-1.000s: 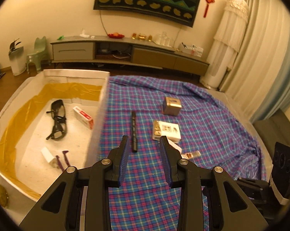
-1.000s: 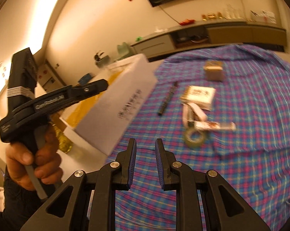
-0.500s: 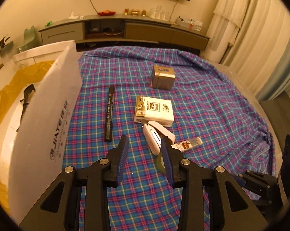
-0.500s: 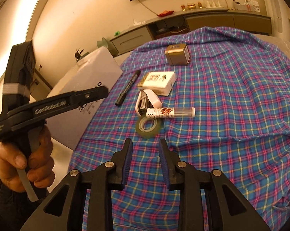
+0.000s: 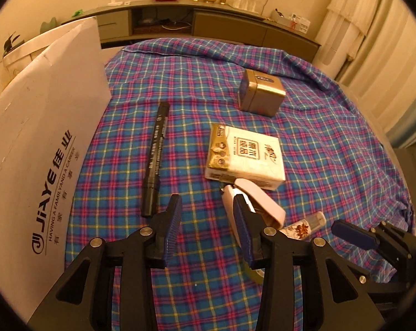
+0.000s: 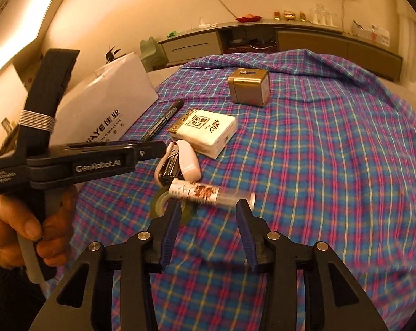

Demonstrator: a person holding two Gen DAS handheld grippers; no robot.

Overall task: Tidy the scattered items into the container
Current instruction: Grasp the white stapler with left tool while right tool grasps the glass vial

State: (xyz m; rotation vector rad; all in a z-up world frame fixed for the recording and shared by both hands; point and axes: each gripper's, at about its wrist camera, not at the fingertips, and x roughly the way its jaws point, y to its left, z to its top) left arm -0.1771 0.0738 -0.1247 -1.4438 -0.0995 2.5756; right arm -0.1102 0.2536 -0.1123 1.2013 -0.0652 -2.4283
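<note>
Left wrist view: the left gripper (image 5: 206,215) hangs over the plaid cloth (image 5: 332,143) with its jaws spread and opening, nothing between the pads. A black marker (image 5: 155,157) lies lengthwise at about 11 o'clock from the fingertips, its near end just beside the left finger (image 5: 172,220). A pink stapler (image 5: 259,201) sits at 1 o'clock, partly behind the right finger, touching the tissue pack (image 5: 245,155) beyond it. A gold tin (image 5: 260,96) stands farther off at 1 o'clock. The white box (image 5: 42,143), the container, rises at 9 o'clock along the cloth's edge. Right wrist view: the right gripper (image 6: 208,220) has its jaws apart and opening, empty, above a printed tube (image 6: 208,193) lying crosswise just beyond the tips, with a tape roll (image 6: 161,201) at 11 o'clock under the tube's end. A hand (image 6: 28,234) at 9 o'clock holds the left gripper's handle.
</note>
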